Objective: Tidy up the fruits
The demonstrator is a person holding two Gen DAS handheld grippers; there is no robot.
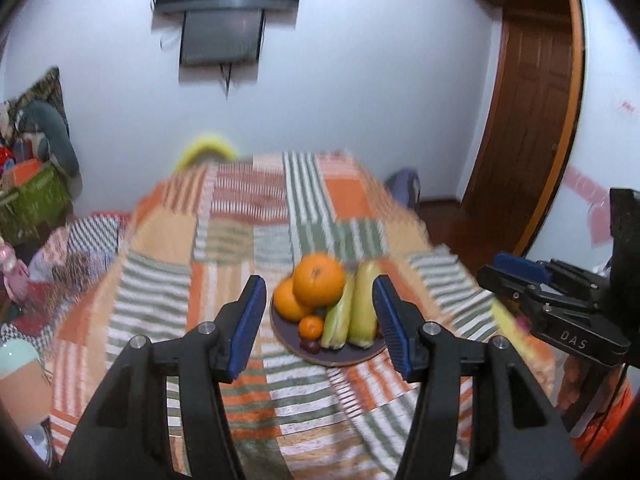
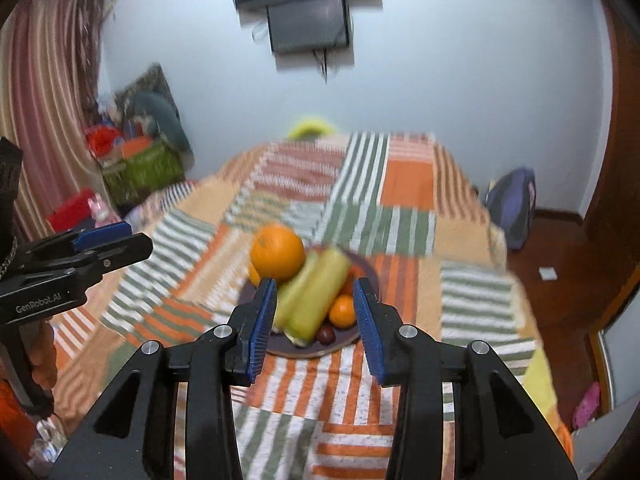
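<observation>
Sitting at the middle of both wrist views, a dark round plate point(image 1: 340, 354) holds the fruit in a loose heap on a bed covered by a patchwork blanket point(image 1: 160, 292) of orange, green and white stripes. In the left wrist view, a large orange point(image 1: 319, 279) rides on top of a second orange point(image 1: 289, 300) at about ten o'clock on the plate. Two yellow-green bananas point(image 1: 352, 312) lean side by side at about two o'clock. A small tangerine point(image 1: 311, 327) sits near six o'clock, with a dark plum-like fruit point(image 1: 310, 346) just below it at the rim.

The left gripper point(image 1: 320, 326) hovers short of the plate, its blue pads spread wide apart with nothing between them. The right gripper point(image 2: 316, 324) is likewise spread wide and empty, and in its own view the bananas point(image 2: 316, 300) and tangerine point(image 2: 343, 312) lie ahead between its fingers. Each gripper shows at the other view's edge, near three and nine o'clock.

Both views are motion-blurred, so fine contact cannot be judged. The step in hand appears to be the approach for a first pick. It would likely go best by taking the top orange first, since it sits unsupported and could roll, with the pads closing across its widest part. The fruit beneath should be left untouched.
</observation>
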